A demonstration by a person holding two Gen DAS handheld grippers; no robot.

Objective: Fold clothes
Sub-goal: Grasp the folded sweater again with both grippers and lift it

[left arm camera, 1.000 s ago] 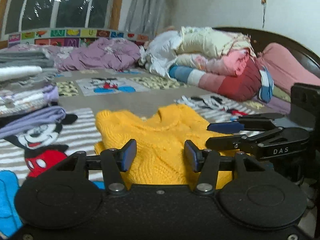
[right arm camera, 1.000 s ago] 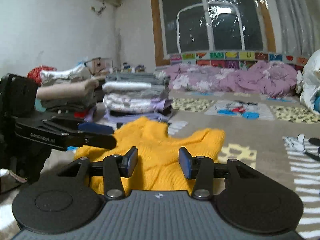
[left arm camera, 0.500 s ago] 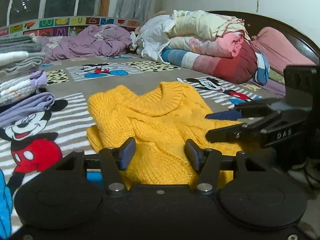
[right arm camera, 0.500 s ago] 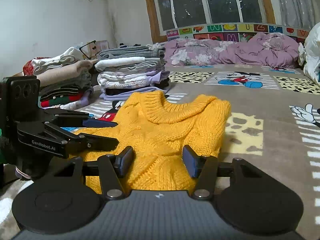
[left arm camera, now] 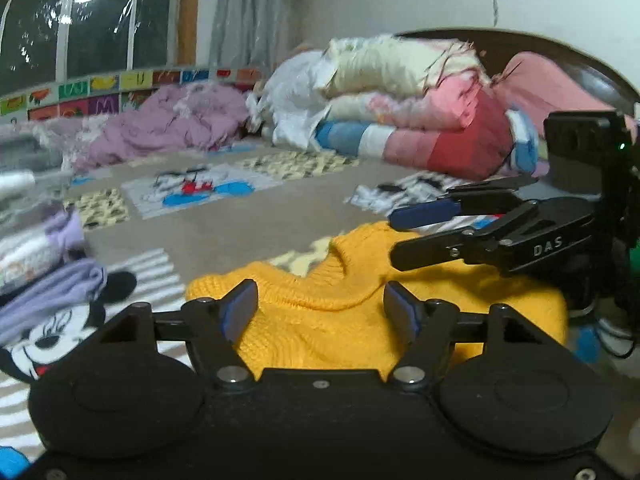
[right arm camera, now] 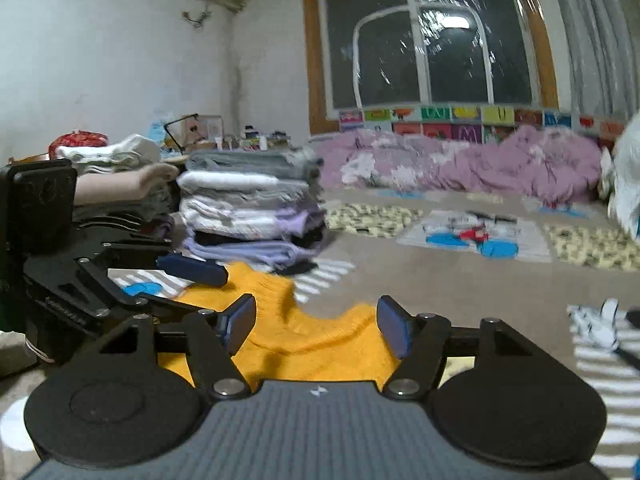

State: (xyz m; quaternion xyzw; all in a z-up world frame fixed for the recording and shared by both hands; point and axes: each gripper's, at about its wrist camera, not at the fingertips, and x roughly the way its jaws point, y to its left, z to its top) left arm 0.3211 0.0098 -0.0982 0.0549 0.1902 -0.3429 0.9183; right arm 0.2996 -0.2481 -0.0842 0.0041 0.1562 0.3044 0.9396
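Observation:
A yellow knit sweater (left arm camera: 320, 320) lies on the cartoon-print bed cover, collar pointing away; it also shows in the right wrist view (right arm camera: 304, 336). My left gripper (left arm camera: 320, 312) is open and empty, low over the near edge of the sweater. My right gripper (right arm camera: 314, 322) is open and empty too, over the same sweater from the other side. Each gripper shows in the other's view: the right one (left arm camera: 424, 236) at the right, the left one (right arm camera: 188, 284) at the left, both above the sweater with jaws apart.
A stack of folded clothes (right arm camera: 248, 208) stands at the left of the bed, with more piles (right arm camera: 116, 176) behind it. Rolled quilts (left arm camera: 404, 120) and a pink pillow (left arm camera: 548, 88) lie by the headboard. A crumpled purple blanket (right arm camera: 460, 160) lies under the window.
Both views have tilted up and drawn back, so less of the sweater shows. Both grippers stay open and empty over it.

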